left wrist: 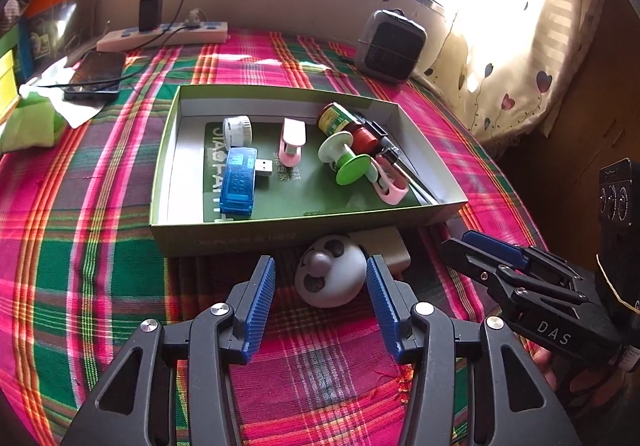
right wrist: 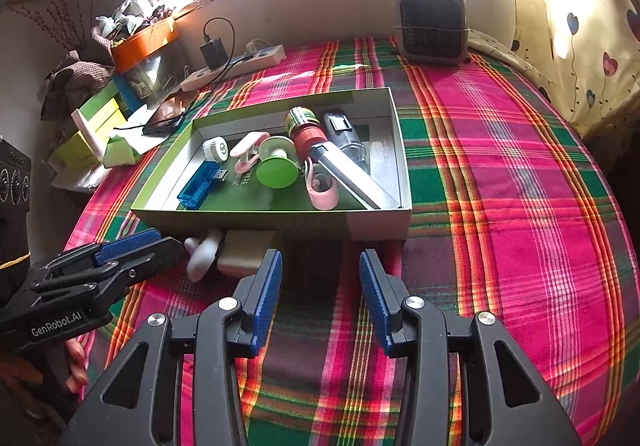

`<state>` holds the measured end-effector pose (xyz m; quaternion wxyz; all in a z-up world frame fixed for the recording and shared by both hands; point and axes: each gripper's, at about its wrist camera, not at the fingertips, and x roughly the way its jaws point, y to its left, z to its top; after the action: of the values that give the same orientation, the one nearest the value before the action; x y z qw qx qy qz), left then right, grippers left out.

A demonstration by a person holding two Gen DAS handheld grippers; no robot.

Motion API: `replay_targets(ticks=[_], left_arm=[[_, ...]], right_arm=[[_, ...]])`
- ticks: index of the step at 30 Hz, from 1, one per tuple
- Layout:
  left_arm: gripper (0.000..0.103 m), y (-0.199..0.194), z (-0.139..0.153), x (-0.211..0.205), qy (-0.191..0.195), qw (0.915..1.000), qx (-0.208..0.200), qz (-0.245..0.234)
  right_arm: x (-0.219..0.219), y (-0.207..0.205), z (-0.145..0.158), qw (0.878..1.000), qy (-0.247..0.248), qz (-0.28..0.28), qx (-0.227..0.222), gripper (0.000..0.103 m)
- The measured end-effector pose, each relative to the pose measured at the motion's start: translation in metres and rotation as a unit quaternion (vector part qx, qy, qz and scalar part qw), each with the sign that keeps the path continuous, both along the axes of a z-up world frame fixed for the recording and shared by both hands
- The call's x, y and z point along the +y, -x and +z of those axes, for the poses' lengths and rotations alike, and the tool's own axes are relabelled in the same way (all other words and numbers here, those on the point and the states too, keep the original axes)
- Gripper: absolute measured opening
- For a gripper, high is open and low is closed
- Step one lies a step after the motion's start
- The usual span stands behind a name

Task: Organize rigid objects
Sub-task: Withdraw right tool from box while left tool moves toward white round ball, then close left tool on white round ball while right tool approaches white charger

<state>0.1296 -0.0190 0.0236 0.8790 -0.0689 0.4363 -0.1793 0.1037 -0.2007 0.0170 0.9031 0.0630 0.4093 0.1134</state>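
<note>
White and round, the panda toy lies on the cloth just outside the box, between the left gripper's parted jaws, so closing on it seems next, while the right gripper hangs apart, empty.

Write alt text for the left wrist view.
The left gripper hangs open around a white panda-faced dome on a plaid cloth, just before a shallow green box of small items. The right gripper shows at right.
</note>
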Motion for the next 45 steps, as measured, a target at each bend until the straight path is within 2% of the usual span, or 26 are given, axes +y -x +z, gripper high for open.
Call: replay_targets(ticks=[14, 21, 24, 36, 45], left_arm=[[0.048, -0.01, -0.009, -0.014, -0.02, 0.9997, 0.012, 0.005], [0.045, -0.01, -0.011, -0.009, 0.004, 0.9998, 0.016, 0.008], [0.042, -0.011, -0.012, -0.004, 0.017, 0.9996, 0.02, 0.012], [0.041, -0.002, -0.006, 0.018, 0.02, 0.9989, 0.005, 0.041], [0.041, 0.007, -0.007, 0.049, 0.021, 0.9974, 0.003, 0.068]], right_arm=[[-0.011, 0.0, -0.007, 1.0, -0.015, -0.004, 0.007, 0.042], [-0.016, -0.001, -0.008, 1.0, -0.021, -0.006, 0.007, 0.042], [-0.017, -0.001, -0.008, 1.0, -0.023, -0.008, 0.008, 0.042], [-0.013, 0.001, -0.006, 1.0, -0.016, -0.007, 0.008, 0.042], [0.013, 0.0, -0.005, 1.0, -0.015, 0.026, 0.006, 0.042]])
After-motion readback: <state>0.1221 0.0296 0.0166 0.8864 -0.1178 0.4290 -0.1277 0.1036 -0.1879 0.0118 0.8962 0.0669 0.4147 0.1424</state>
